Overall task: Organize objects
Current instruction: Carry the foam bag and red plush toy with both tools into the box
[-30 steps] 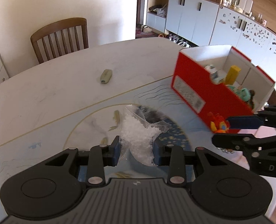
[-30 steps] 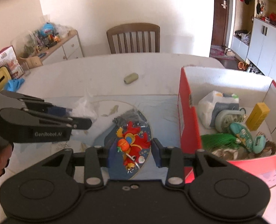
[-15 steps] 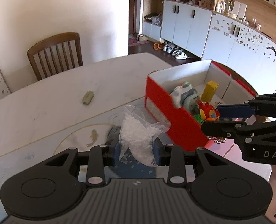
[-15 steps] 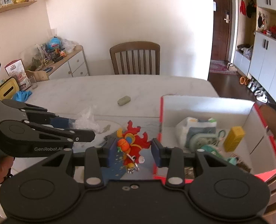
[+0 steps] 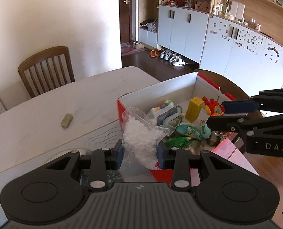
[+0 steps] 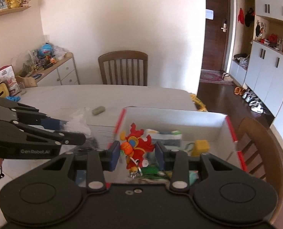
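Observation:
My left gripper [image 5: 140, 150] is shut on a clear plastic bag of white pellets [image 5: 141, 139] and holds it above the near corner of a red cardboard box [image 5: 120, 112]. My right gripper [image 6: 137, 151] is shut on a red and orange plush toy keychain [image 6: 136, 147], held over the inside of the same box [image 6: 172, 118]. The right gripper also shows in the left wrist view [image 5: 216, 116], with the plush [image 5: 212, 106] in it. The left gripper shows in the right wrist view [image 6: 72, 131], with the bag [image 6: 78, 122] in it.
The box holds a yellow block [image 5: 194, 107], a teal toy [image 5: 191, 130], a green bundle [image 5: 176, 141] and a white packet [image 5: 160, 112]. A small green oblong [image 5: 66, 120] lies on the white table [image 5: 36, 126]. A wooden chair [image 5: 45, 68] stands behind it.
Both grippers have risen from the table mat and moved right over the box, each carrying its object. The box interior now lies beneath them.

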`<action>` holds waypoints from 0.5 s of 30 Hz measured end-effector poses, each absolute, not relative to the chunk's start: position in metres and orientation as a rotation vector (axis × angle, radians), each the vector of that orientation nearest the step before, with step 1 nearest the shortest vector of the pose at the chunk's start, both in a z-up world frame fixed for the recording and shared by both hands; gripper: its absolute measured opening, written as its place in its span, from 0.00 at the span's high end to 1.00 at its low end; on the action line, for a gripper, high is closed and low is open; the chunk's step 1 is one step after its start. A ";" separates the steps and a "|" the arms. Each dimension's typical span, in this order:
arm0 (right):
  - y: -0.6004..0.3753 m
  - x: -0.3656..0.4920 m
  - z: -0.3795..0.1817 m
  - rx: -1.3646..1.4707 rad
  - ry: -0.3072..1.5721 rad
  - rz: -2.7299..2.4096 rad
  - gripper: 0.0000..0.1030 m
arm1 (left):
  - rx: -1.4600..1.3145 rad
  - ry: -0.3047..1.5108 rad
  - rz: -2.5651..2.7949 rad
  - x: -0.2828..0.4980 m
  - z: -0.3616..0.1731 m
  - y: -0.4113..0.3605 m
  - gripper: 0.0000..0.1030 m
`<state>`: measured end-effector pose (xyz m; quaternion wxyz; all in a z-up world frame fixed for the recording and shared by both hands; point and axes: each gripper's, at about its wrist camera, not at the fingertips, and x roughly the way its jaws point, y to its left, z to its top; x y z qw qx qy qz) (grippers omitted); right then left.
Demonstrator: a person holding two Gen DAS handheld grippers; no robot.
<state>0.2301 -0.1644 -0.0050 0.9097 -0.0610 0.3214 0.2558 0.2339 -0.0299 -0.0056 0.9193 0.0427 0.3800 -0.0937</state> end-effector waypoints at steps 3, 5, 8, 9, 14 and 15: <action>-0.180 0.238 -0.007 -0.132 0.661 0.510 0.63 | 0.098 0.783 -0.194 0.244 -0.006 -0.047 0.67; -0.191 0.245 -0.009 -0.132 0.662 0.497 0.63 | 0.104 0.789 -0.199 0.252 -0.008 -0.058 0.67; -0.207 0.256 -0.014 -0.137 0.662 0.473 0.63 | 0.121 0.795 -0.208 0.263 -0.012 -0.074 0.67; -0.211 0.258 -0.015 -0.138 0.663 0.468 0.63 | 0.129 0.799 -0.211 0.267 -0.014 -0.080 0.67; -0.228 0.276 -0.026 -0.152 0.676 0.439 0.63 | 0.167 0.816 -0.230 0.285 -0.025 -0.105 0.67; -0.231 0.279 -0.029 -0.154 0.682 0.434 0.63 | 0.176 0.821 -0.232 0.289 -0.028 -0.110 0.67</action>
